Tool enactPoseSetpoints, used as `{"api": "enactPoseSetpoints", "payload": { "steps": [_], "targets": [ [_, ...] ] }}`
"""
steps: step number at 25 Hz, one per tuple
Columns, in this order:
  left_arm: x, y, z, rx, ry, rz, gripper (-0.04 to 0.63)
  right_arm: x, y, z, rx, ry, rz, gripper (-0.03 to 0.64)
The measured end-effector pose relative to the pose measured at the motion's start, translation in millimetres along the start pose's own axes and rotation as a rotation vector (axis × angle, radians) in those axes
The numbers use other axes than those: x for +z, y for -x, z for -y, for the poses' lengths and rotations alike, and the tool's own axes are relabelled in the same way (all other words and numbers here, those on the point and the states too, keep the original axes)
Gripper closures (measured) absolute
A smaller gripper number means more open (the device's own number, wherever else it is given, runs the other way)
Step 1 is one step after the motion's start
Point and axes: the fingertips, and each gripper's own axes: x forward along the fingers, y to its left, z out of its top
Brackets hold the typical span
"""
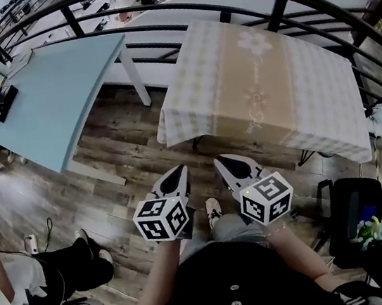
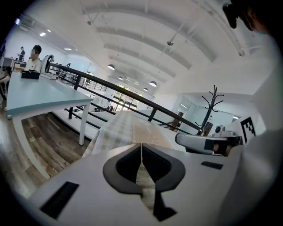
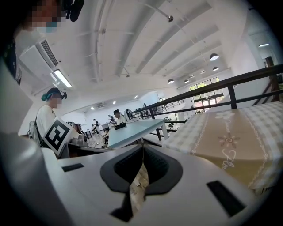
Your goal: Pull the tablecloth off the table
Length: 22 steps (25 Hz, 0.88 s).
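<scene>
**Two clenched grippers held short of the covered table**

Two grippers sit side by side low in the head view, above the brown wood-plank floor (image 1: pixel 125 161), each carrying its cube of square markers. The left gripper (image 1: pixel 179 174) has its jaws pressed together with nothing between them. Its own view shows the dark pads meeting along a thin line. The right gripper (image 1: pixel 223 162) is clenched the same way and is also empty.

The beige and white checked tablecloth with a tan middle band and flower prints (image 1: pixel 266 87) lies spread over a table ahead of both grippers. It covers the whole top, and its near edge hangs down the side that faces the person. Both sets of jaw tips point toward that hanging edge but stop short of it, with a strip of bare floor between tips and cloth. Neither gripper touches the fabric. The left gripper points near the cloth's near left corner, and the right gripper points further along the hem, under the tan band. A dark table leg (image 1: pixel 305 156) shows below the hem on the right.

To the left of the covered table, and apart from it, stands a pale blue rectangular table with white legs (image 1: pixel 55 97). A curved black metal railing (image 1: pixel 276 11) runs behind both tables. In the right gripper view the cloth fills the right side, draped and undisturbed.
</scene>
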Motion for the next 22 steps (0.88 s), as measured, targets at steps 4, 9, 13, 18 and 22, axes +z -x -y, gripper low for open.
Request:
{"api": "enactPoseSetpoints", "payload": {
  "steps": [4, 9, 13, 18, 22],
  "targets": [
    [18, -28, -8, 0.012, -0.005, -0.003, 0.575, 14, -18, 26, 0.000, -0.006, 0.002, 0.588],
    [32, -57, -20, 0.026, -0.001, -0.004, 0.575, 26, -38, 53, 0.010, -0.010, -0.007, 0.588],
    [38, -72, -25, 0.036, 0.000, -0.009, 0.574, 30, -49, 68, 0.012, -0.012, -0.018, 0.588],
    [37, -83, -35, 0.044, 0.014, -0.033, 0.574, 28, -57, 75, 0.005, -0.028, -0.035, 0.588],
    [35, -90, -44, 0.046, 0.027, -0.057, 0.575, 22, -60, 80, -0.011, -0.055, -0.052, 0.588]
  ]
}}
